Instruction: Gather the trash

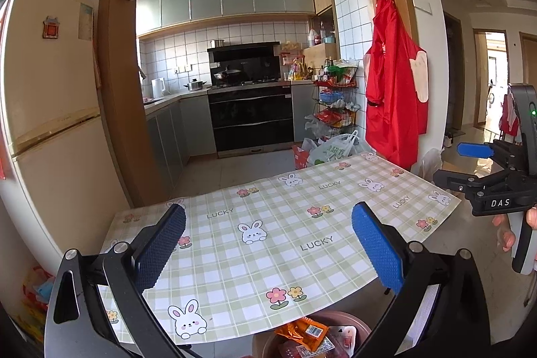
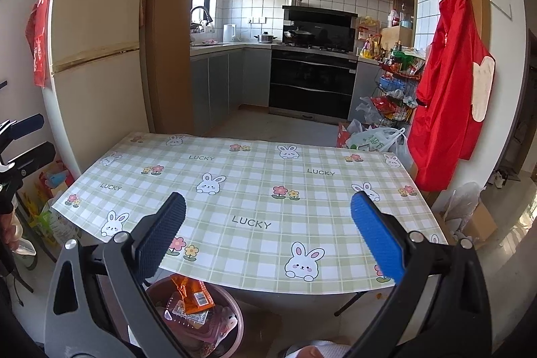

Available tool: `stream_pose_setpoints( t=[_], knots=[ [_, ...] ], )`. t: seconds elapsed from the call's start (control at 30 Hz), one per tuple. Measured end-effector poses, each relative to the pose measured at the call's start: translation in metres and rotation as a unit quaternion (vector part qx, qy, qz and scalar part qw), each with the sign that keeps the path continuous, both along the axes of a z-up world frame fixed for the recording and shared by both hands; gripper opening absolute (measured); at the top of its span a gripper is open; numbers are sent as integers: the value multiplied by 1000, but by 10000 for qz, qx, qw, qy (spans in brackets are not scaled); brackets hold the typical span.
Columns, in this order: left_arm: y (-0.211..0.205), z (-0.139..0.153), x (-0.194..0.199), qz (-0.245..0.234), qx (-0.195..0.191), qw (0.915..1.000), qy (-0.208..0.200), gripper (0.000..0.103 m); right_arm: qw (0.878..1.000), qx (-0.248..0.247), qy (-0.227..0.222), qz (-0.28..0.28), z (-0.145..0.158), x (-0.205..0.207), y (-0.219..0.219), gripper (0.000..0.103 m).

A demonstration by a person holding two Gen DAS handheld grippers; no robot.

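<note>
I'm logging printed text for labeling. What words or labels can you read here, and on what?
"LUCKY": repeated on the checked tablecloth.
"DAS": on the right hand-held gripper.
Green print on the plastic bag: blurred.
Barcode label on the orange wrapper in the bin: too small.

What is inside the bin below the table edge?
The bin holds an orange wrapper and clear pinkish packets. Anything deeper is covered by them and the tongs.

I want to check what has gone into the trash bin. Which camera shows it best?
The right wrist view: the trash bin sits below the table edge with most of its rim and the orange wrapper inside visible. The left wrist view catches only a slice of it at the bottom, partly hidden by the table and gripper.
</note>
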State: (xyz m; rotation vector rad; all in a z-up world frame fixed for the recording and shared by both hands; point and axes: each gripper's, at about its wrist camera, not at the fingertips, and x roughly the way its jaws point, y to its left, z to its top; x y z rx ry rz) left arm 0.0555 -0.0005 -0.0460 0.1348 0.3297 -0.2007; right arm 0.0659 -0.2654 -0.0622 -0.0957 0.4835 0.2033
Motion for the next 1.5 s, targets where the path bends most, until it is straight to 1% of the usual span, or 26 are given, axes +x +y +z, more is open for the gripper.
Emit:
stream_pose_setpoints(
  t=[1.5],
  knots=[
    [1,-3,2,30,113,9999,74,97,9999,49,79,-69,-1,2,0,97]
  ],
)
